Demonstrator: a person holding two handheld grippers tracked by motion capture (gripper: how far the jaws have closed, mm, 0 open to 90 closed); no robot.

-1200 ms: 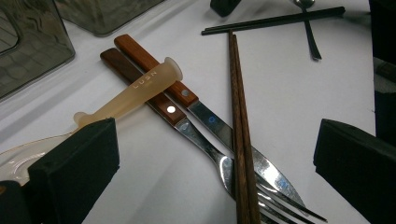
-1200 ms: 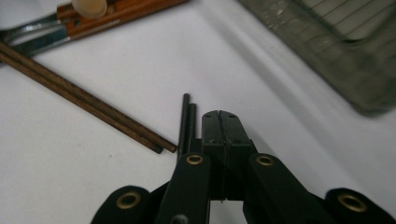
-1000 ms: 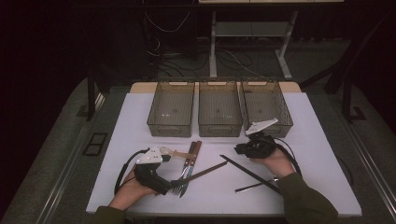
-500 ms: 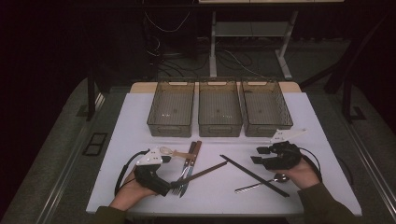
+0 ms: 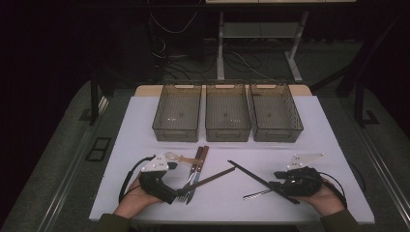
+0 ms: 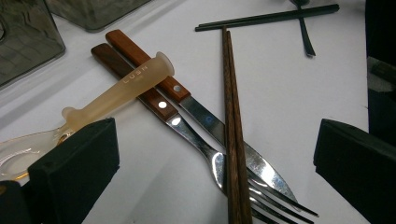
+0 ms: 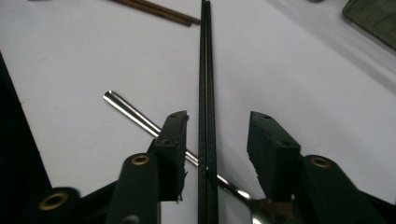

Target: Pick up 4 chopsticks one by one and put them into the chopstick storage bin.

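Perhaps spoon [image 7: 140,119] under black chopsticks [image 7: 206,93]

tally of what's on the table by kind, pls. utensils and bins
Bins: 3
Chopstick pairs: 2, brown wooden pair and black pair
Wood-handled fork: 1
Wood-handled knife: 1
Translucent plastic spoon: 1
Metal utensil lying under the black pair: 1, looks like a spoon
Total: 9

We see black chopsticks [image 7: 206,93], brown chopsticks [image 6: 232,116], reddish wood-handled cutlery, and perhaps smoke-grey bins [image 5: 227,113].
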